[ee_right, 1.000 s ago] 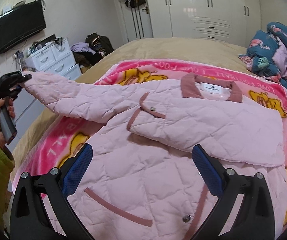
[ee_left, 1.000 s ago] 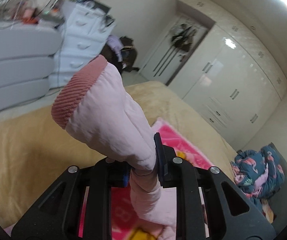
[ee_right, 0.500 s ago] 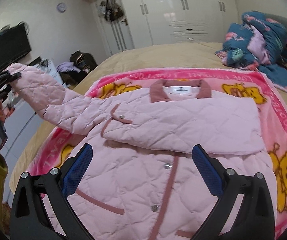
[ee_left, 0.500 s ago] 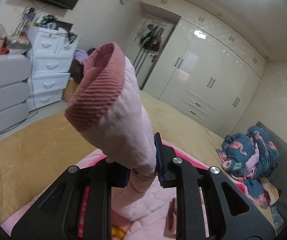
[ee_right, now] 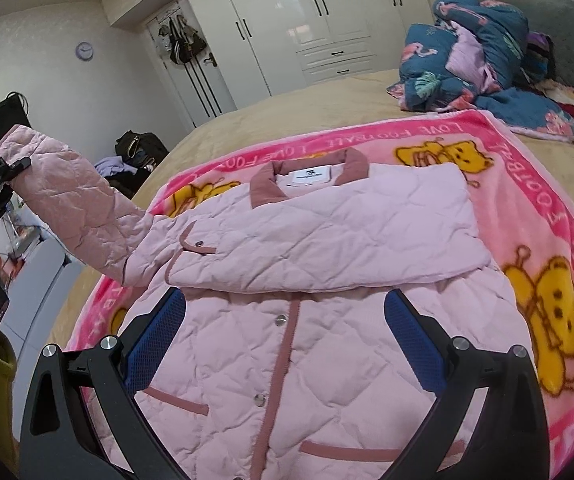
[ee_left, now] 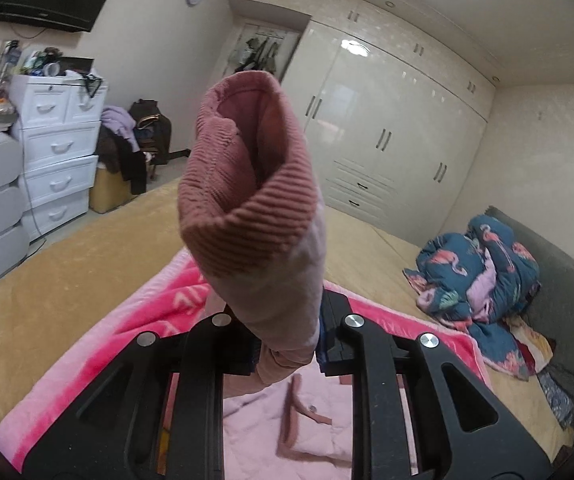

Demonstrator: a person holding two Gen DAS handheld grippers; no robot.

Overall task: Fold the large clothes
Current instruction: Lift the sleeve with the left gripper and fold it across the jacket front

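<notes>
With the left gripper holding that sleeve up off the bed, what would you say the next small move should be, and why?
Probably carry the left gripper across and lay the sleeve over the jacket front. The other sleeve already lies folded across the chest, while this one is held out past the blanket edge.

Jacket (ee_right: 327, 264) lies centre frame on blanket (ee_right: 535, 184); bedding heap (ee_right: 483, 52) upper right, wardrobe (ee_right: 307, 20) behind, top centre.

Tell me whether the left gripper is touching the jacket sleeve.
Touching. In the left wrist view the left gripper is clamped on the pink sleeve, whose fabric is squeezed between the pads.
</notes>
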